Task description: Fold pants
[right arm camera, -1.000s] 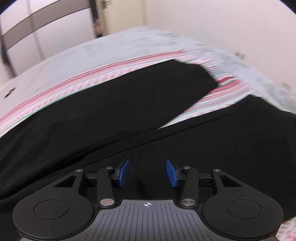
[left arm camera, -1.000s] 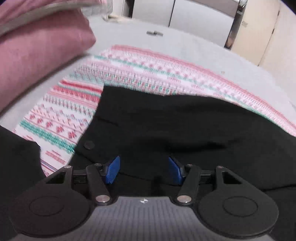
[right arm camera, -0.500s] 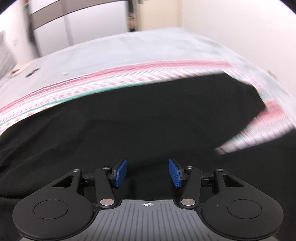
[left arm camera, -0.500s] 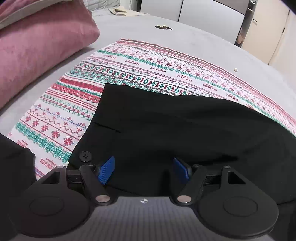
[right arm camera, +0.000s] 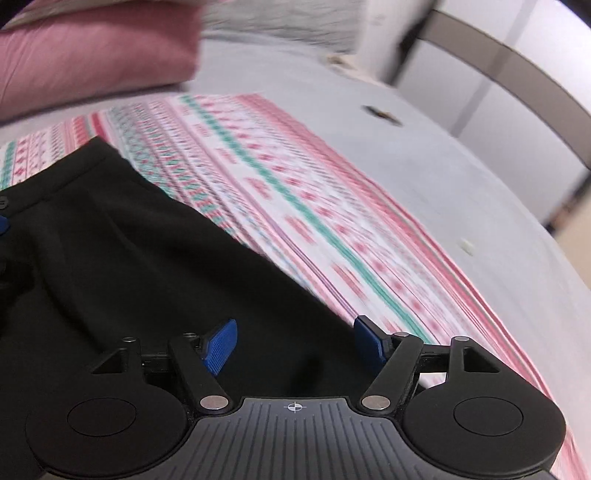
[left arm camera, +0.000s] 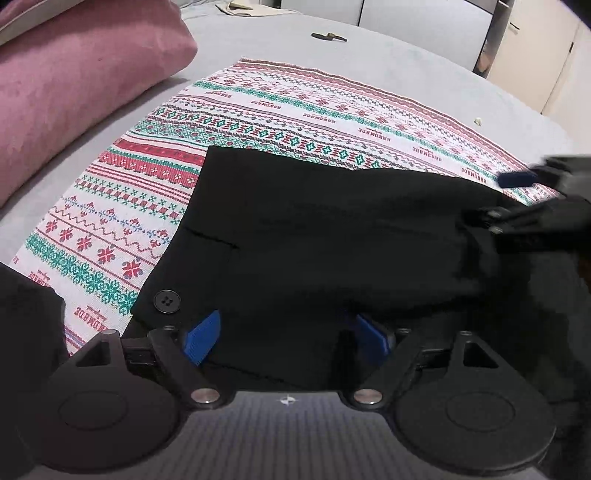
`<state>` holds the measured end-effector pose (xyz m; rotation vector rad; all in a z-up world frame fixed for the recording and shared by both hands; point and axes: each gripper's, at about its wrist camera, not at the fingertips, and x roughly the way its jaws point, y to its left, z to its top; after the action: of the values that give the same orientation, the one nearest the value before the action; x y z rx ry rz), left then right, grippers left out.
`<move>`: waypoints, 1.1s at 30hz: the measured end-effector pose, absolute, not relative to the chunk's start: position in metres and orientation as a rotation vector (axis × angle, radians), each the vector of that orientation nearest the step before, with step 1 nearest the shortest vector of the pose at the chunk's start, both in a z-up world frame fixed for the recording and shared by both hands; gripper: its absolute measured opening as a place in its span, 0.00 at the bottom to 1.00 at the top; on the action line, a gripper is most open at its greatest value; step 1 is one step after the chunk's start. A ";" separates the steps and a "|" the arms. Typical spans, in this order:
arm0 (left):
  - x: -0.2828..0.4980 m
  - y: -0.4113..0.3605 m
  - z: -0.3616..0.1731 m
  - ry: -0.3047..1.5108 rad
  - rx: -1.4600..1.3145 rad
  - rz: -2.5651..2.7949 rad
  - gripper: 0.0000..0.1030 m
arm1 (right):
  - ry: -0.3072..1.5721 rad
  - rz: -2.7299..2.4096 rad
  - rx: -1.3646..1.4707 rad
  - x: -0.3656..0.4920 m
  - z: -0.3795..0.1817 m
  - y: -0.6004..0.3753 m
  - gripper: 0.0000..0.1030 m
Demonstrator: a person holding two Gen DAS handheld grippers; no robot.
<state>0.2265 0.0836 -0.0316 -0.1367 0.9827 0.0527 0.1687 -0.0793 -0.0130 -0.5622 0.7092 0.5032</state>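
Both grippers are seen with jaws spread wide and nothing clamped between them: the left gripper (left arm camera: 286, 338) is poised low over the waistband end of the black pants (left arm camera: 332, 240), while the right gripper (right arm camera: 293, 341) is held over the far edge of the same garment, its own view smeared by motion blur. Beneath everything, a grey bed (left arm camera: 406, 62) is spread out, and on it a patterned cloth (left arm camera: 258, 110) in red, green and white bands is laid flat. The pants are draped across that cloth, waistband toward the left gripper, legs trailing off to the right under the other tool. A pink pillow (left arm camera: 74, 81) is propped at the upper left of the bed, just beside the corner of the cloth. Down in scale, a slit pocket line is seen in the pants near the waistband, and a black button (left arm camera: 167, 301) is shown at the waistband corner, just beside the left gripper's left blue pad (left arm camera: 203, 338). A small dark object (left arm camera: 328, 36) is left lying on the bed beyond the cloth.
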 end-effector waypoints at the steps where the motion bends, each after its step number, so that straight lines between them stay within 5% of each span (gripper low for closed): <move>1: 0.226 0.084 -0.032 0.983 -0.135 0.050 0.98 | 0.724 0.522 -0.577 0.178 -0.015 -0.071 0.69; 5: 0.228 0.084 -0.033 0.985 -0.131 0.046 0.98 | 0.817 0.592 -0.613 0.200 -0.030 -0.049 0.69; 7: 0.228 0.084 -0.034 0.987 -0.124 0.048 0.98 | 0.844 0.613 -0.585 0.210 -0.030 -0.047 0.60; 8: 0.229 0.083 -0.034 0.989 -0.120 0.050 0.98 | 0.866 0.629 -0.553 0.213 -0.030 -0.050 0.52; 10: 0.229 0.082 -0.034 0.992 -0.108 0.051 0.98 | 0.907 0.671 -0.507 0.216 -0.030 -0.054 0.10; 12: 0.229 0.082 -0.034 0.994 -0.109 0.049 0.98 | 0.882 0.639 -0.582 0.208 -0.034 -0.048 0.02; 21: 0.222 0.104 -0.023 1.000 -0.272 0.019 0.98 | 0.592 0.523 -0.716 0.072 0.000 -0.047 0.02; 33: 0.198 0.101 -0.005 0.953 -0.344 -0.126 1.00 | 0.571 0.337 -0.717 -0.032 -0.026 -0.049 0.02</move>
<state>0.1979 0.1008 -0.0048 -0.3440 0.9534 -0.1255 -0.0324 -0.0493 -0.0262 -0.7175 0.5715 0.3366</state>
